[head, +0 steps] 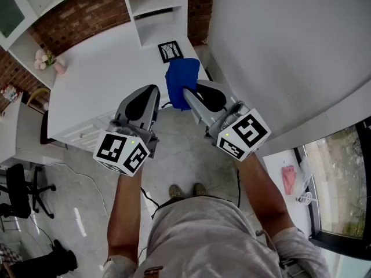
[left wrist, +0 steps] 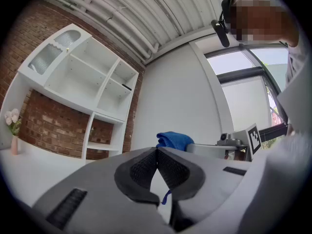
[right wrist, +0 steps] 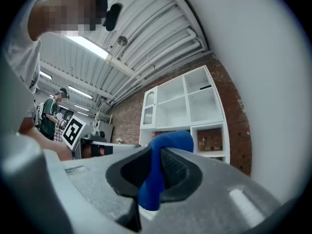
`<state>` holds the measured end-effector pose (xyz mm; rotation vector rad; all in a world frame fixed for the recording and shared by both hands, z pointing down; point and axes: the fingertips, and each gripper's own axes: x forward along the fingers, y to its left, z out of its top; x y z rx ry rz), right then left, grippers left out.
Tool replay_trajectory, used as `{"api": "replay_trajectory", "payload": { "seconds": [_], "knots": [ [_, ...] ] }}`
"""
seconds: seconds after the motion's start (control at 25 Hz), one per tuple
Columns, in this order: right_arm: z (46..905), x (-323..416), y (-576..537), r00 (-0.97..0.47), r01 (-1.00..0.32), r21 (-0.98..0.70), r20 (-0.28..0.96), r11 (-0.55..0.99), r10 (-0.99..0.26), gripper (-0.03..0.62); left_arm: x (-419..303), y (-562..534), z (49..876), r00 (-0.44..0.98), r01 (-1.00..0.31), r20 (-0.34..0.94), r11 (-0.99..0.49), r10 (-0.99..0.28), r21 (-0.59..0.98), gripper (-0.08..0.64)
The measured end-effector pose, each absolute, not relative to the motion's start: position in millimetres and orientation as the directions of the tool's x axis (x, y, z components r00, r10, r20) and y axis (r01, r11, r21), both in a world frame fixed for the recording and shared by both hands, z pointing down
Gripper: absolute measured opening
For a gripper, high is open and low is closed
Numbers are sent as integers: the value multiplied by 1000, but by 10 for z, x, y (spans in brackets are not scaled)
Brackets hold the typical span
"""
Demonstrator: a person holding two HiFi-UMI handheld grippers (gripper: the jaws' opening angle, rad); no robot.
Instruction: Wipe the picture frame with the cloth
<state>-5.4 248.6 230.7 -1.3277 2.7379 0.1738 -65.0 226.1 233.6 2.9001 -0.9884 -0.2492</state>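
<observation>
The right gripper (right wrist: 157, 168) pinches the blue cloth (head: 181, 79), which bunches above its jaws and hangs below them. The left gripper (left wrist: 157, 155) is beside it, its jaws pressed together with nothing between them. The picture frame (head: 170, 51) lies flat on the white table (head: 98, 80), just beyond the cloth, near the shelf unit (head: 152, 10)

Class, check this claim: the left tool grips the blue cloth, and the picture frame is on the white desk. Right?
No. The right tool grips the blue cloth, as the right gripper view shows; the left tool is shut and empty. The picture frame is on the white desk.
</observation>
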Motion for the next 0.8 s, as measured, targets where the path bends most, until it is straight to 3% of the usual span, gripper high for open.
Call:
{"api": "replay_trajectory", "payload": {
  "seconds": [0.8],
  "knots": [
    [2347, -182, 2313, -593, -804, 57, -132, 591, -794, 46, -815, 2046, 2409, 799, -571, -152, -814, -581, 111, 0]
  ]
}}
